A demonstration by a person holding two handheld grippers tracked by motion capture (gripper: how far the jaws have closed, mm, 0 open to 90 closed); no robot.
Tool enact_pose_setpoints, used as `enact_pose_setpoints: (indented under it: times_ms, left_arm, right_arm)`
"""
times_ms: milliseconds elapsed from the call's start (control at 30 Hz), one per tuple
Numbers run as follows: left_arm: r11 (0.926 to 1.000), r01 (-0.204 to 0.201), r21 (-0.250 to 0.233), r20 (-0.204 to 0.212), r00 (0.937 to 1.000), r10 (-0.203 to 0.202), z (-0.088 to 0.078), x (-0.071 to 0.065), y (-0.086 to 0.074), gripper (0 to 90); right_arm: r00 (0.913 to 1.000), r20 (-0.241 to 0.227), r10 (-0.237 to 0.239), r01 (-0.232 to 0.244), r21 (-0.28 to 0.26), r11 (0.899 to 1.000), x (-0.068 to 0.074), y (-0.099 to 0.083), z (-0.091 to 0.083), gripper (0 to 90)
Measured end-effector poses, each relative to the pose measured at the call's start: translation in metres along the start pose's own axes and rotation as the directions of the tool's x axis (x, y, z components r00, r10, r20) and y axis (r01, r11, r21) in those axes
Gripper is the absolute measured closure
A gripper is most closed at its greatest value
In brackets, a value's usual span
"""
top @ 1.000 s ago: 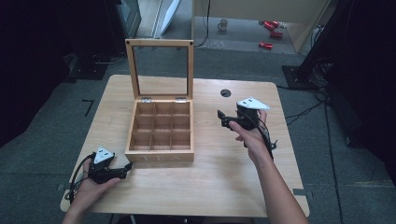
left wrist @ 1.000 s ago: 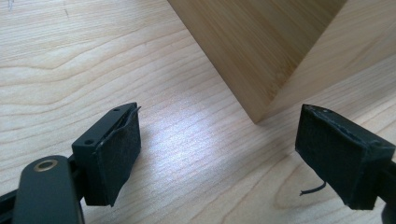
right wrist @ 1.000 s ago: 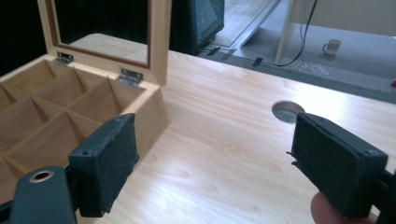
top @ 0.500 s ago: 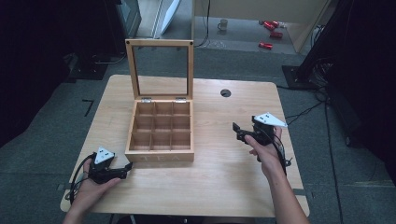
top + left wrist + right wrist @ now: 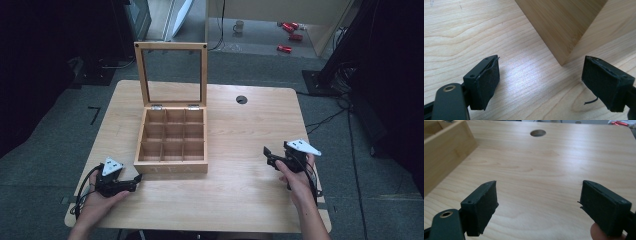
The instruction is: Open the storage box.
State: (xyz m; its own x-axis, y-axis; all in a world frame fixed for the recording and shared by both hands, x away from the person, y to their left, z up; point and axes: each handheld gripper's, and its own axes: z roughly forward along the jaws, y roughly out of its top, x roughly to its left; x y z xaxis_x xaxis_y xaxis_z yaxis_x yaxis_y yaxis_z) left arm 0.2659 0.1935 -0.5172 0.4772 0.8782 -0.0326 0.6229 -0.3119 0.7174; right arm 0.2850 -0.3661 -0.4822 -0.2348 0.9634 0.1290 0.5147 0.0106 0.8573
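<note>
Two grippers on a light wooden table (image 5: 235, 200), nothing held in either. At eight o'clock, near the front left corner: left gripper (image 5: 136, 181), flat on the tabletop under a hand (image 5: 97, 207), pointing toward three o'clock, jaws wide apart with bare wood grain between the pads (image 5: 487, 82). Just beyond its tips, close but not touching: front left corner of the wooden tea box (image 5: 172, 145). Dead centre, slightly toward nine o'clock: that box, nine open compartments in three rows of three, every one bare, "TEA" lettered on the front wall. Standing upright from its far edge at twelve o'clock: hinged lid (image 5: 171, 74), wooden frame around a clear pane. Further toward one o'clock: round cable hole (image 5: 242, 99) in the tabletop. At four o'clock, well apart from the box: right gripper (image 5: 268, 156), raised in a hand (image 5: 296, 177), aimed toward nine o'clock, jaws likewise spread wide, fingertip (image 5: 599, 232) showing under one pad.
</note>
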Motion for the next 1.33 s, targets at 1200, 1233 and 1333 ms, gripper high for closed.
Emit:
enact_pose_setpoints:
  times_ms: [1200,1233,1333]
  left_arm:
    - [1.0,-0.005,0.005,-0.015,0.9999,0.005,0.001,-0.002,0.001,15.3]
    - [1.0,-0.005,0.004,-0.016,0.9999,0.005,0.001,-0.002,0.001,15.2]
    - [1.0,-0.005,0.005,-0.016,0.9999,0.005,0.001,-0.002,0.001,15.3]
  right_arm:
    - [0.9898,0.138,-0.036,0.006,0.212,0.977,-0.022,-0.069,-0.039,12.4]
    - [0.9898,0.138,-0.036,0.006,0.212,0.977,-0.022,-0.069,-0.039,12.5]
    - [0.9898,0.138,-0.036,0.006,0.212,0.977,-0.022,-0.069,-0.039,12.4]
